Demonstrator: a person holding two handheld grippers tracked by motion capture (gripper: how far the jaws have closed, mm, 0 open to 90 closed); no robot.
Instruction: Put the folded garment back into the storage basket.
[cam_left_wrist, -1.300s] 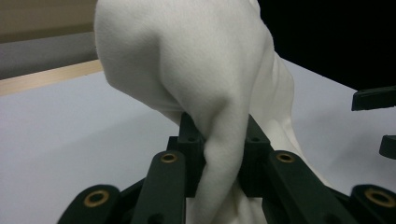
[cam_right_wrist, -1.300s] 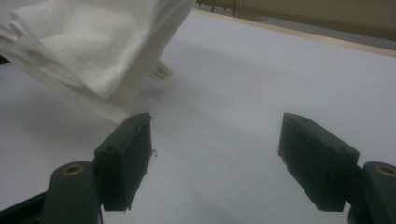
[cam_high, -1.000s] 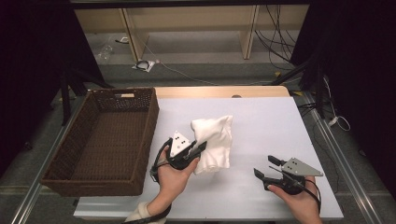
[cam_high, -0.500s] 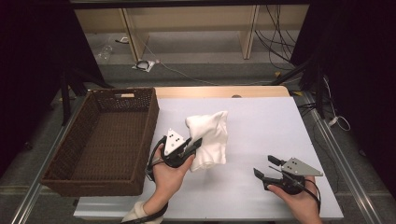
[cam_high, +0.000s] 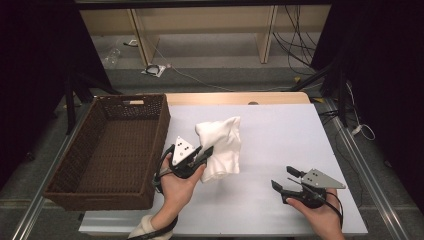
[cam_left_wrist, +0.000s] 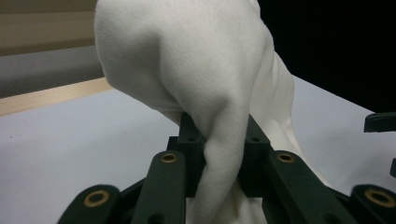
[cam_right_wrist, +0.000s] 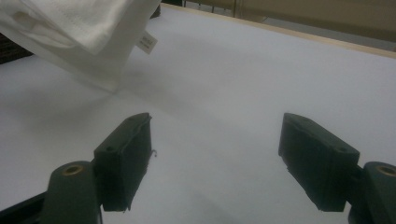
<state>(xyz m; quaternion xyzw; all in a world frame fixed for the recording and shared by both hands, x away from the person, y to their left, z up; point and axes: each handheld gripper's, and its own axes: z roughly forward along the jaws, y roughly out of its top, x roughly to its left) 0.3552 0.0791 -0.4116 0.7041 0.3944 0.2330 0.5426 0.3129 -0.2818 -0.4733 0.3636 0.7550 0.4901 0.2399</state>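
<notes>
A lab-style recording bay: a white-topped table (cam_high: 280, 135) on aluminium rails (cam_high: 367, 180), black curtains (cam_high: 385, 60) at both sides, loose cables (cam_high: 295, 45) on the grey floor.

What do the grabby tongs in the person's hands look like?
Both tongs, left and right, are black, each topped with a grey three-cornered plate dotted with small holes. Brass-coloured rivets sit in the jaw joints. A black cable loops from each. A white cuff wraps the left wrist.
</notes>
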